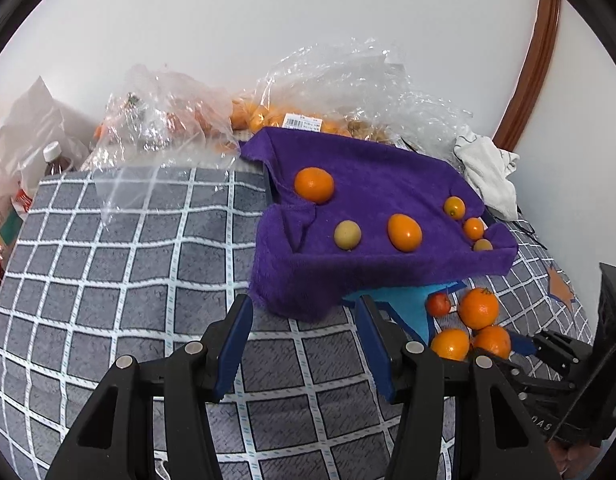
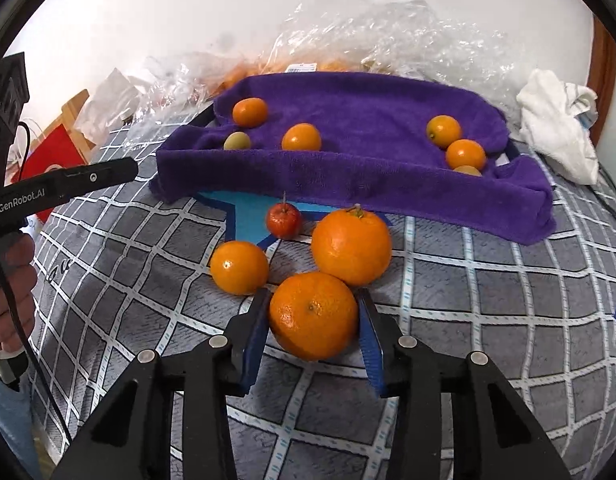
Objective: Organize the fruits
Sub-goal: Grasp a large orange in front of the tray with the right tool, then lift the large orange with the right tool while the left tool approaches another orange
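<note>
A purple towel (image 2: 387,120) lines a low tray and holds several small oranges and one pale green fruit (image 2: 236,141). In front of it, on the checked cover, lie a big orange (image 2: 351,246), a smaller orange (image 2: 239,267) and a small red fruit (image 2: 284,220). My right gripper (image 2: 312,318) is shut on a third orange (image 2: 312,316), with a blue pad against each side. It still rests on the cover. My left gripper (image 1: 304,308) stands open and empty at the towel's (image 1: 367,184) near edge, left of the loose fruit (image 1: 477,308).
Crumpled clear plastic bags (image 1: 347,80) with more fruit lie behind the tray against the white wall. A white cloth (image 2: 559,128) sits at the right. A bottle (image 1: 56,160) and boxes stand at the far left. The person's hand (image 2: 12,280) grips the left gripper's handle.
</note>
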The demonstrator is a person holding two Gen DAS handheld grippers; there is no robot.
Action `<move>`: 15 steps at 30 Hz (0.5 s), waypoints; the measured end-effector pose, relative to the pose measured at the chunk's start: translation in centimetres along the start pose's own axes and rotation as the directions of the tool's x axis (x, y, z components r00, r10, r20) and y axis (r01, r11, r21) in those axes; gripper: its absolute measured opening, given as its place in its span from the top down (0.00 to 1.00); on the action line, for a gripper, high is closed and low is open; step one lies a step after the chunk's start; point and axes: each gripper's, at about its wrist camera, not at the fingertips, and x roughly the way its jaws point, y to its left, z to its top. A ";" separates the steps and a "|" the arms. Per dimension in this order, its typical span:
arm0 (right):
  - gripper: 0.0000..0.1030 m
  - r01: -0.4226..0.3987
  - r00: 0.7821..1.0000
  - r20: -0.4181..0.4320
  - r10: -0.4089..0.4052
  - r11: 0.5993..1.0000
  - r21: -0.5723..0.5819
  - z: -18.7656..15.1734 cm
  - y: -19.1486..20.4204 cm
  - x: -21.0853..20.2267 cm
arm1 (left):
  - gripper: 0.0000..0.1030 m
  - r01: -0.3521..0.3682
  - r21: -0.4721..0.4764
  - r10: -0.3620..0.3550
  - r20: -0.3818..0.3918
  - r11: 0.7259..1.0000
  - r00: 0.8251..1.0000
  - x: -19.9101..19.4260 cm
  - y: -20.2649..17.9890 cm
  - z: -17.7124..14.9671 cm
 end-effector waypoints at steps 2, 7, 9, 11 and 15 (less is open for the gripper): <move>0.59 0.008 1.000 0.015 -0.008 1.000 0.004 0.0 -0.2 -0.9 | 0.50 0.006 -0.002 -0.006 -0.015 1.000 1.000 0.2 -0.1 -0.2; 0.59 0.026 0.998 0.053 -0.028 0.999 0.031 0.1 -1.4 -3.3 | 0.50 0.034 0.031 -0.032 -0.053 0.999 0.998 0.9 -1.7 -0.5; 0.59 0.042 0.997 0.068 -0.044 0.998 0.039 0.0 -2.0 -4.3 | 0.50 0.048 0.049 -0.044 -0.065 0.998 0.997 1.1 -2.5 -0.6; 0.59 0.058 0.995 0.078 -0.063 0.997 0.054 -0.3 -2.7 -5.1 | 0.48 0.073 0.059 -0.068 -0.082 0.996 0.994 1.3 -3.2 -0.8; 0.59 0.079 0.992 0.088 -0.087 0.993 0.093 -0.8 -4.4 -6.4 | 0.46 0.125 0.053 -0.118 -0.119 0.991 0.986 1.9 -4.3 -1.4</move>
